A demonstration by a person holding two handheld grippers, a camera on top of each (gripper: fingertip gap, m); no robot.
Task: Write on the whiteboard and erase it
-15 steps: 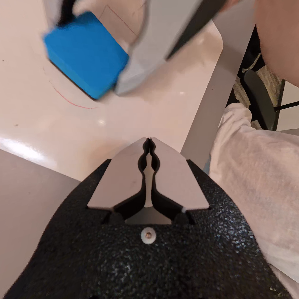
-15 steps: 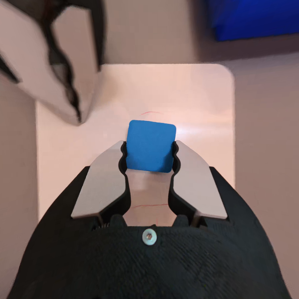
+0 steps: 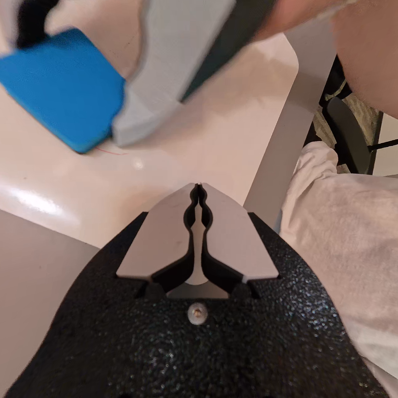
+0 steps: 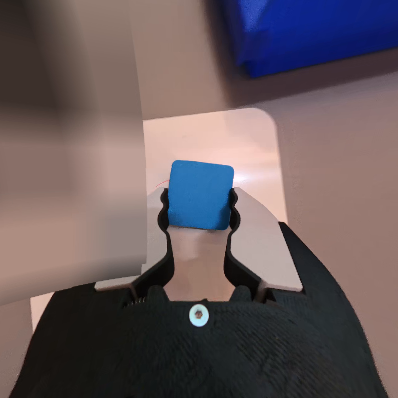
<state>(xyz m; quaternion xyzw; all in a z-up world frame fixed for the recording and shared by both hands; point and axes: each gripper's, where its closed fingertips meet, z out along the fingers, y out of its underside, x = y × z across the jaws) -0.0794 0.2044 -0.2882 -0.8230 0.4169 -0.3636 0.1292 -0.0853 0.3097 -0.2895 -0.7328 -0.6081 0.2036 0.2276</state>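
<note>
A white whiteboard (image 3: 193, 140) lies flat on a grey table; it also shows in the right wrist view (image 4: 247, 150). My right gripper (image 4: 199, 189) is shut on a blue square eraser (image 4: 200, 193) and presses it on the board. In the left wrist view the eraser (image 3: 58, 90) sits at the upper left, held by the blurred right gripper. A thin red line (image 3: 112, 152) shows beside the eraser's near corner. A short red stroke (image 4: 160, 184) shows left of the eraser. My left gripper (image 3: 198, 184) is shut and empty, over the board's near edge.
A person's leg in white cloth (image 3: 333, 247) is at the right, off the table (image 3: 32, 269) edge. A dark chair (image 3: 344, 133) stands beyond it. A blue object (image 4: 323, 32) lies on the table past the board. A blurred patch covers the left of the right wrist view.
The right gripper has slid the eraser nearer and to the left across the board, covering most of the red curve. The left gripper stays shut in the same place.
</note>
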